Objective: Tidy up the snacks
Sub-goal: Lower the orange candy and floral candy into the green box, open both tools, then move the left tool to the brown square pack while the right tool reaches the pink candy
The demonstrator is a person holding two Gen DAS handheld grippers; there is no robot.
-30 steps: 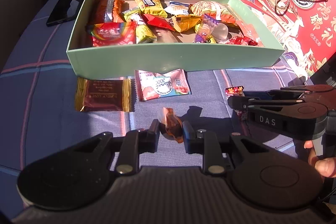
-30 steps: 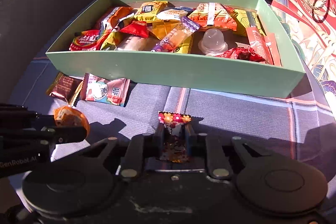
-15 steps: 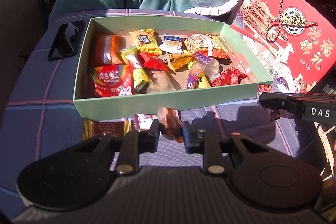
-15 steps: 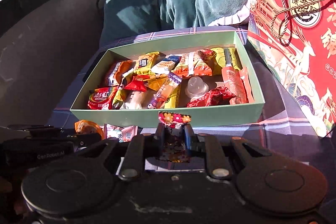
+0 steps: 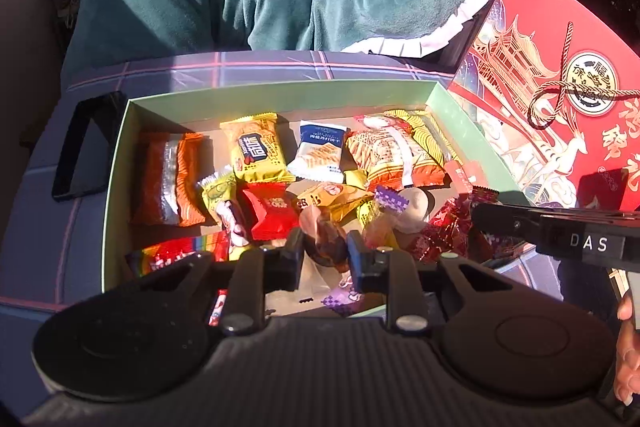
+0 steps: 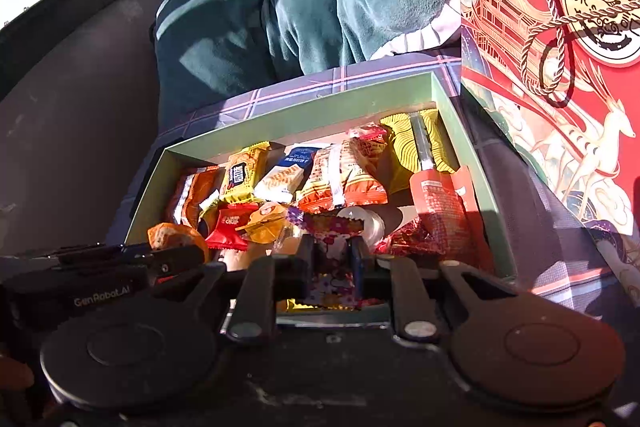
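Both candies now over the box

Since a second ago both grippers have carried their loads from the cloth up over the green box [image 5: 116,187]. The left gripper [image 5: 323,254] fingers pinch a brown-wrapped candy [image 5: 326,241]; the right gripper [image 6: 331,261] fingers pinch a red flowered candy [image 6: 334,247]. Each looks ready to drop among the bright crinkled packets.

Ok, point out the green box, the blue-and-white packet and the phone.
green box [image 5: 116,187], left wrist view, left wall.
blue-and-white packet [image 5: 320,151], left wrist view, middle of wrapper.
phone [image 5: 86,147], left wrist view, middle of its dark face.
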